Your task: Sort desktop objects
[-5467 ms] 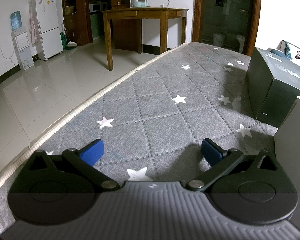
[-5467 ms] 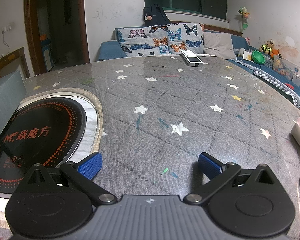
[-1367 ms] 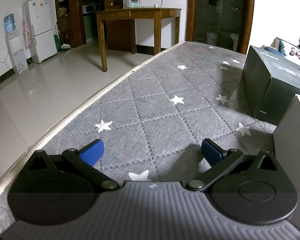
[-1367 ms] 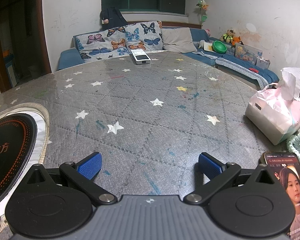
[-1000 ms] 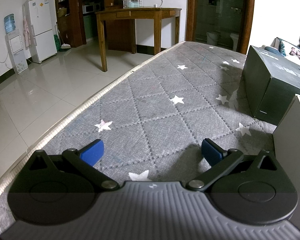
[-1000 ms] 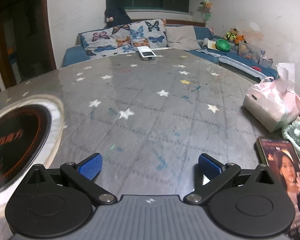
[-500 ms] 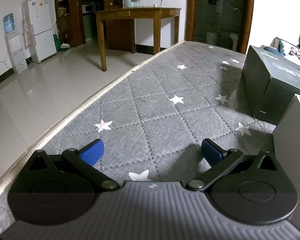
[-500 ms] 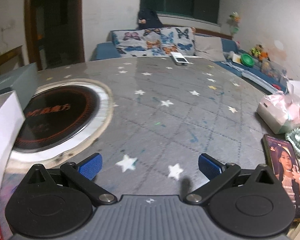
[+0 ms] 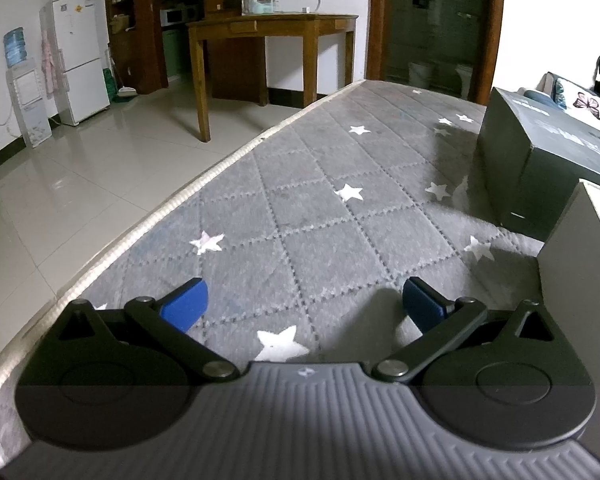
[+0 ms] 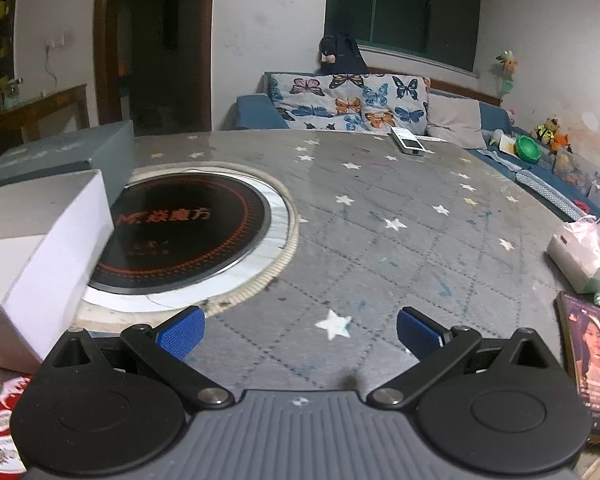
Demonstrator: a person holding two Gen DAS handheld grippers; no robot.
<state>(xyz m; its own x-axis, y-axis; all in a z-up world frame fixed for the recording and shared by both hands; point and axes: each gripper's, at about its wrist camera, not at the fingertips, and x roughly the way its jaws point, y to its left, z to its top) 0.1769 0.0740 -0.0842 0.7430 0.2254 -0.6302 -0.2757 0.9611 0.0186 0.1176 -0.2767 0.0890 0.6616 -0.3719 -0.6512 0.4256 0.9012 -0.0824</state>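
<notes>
While the phone (image 10: 590, 364) lies flat at the table (image 10: 380, 240) edge, right of the burner (image 10: 180, 232), with the tissue pack (image 10: 580, 252) just beyond it, a hasty reach could likely nudge it off. The right gripper (image 10: 298, 330) hovers low near the burner, fingers spread, empty. The left gripper (image 9: 302, 304) hovers level, also spread, beside the white box (image 9: 580, 264).

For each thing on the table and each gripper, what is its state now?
Left gripper: open, holds nothing.
Right gripper: open, holds nothing.
Phone: lies flat, screen lit.
Tissue pack: open, a tissue sticks out.
White box: closed, overlaps the round plate's edge.
Dark box: closed.
Round plate: set in the table, nothing stands on its middle.
</notes>
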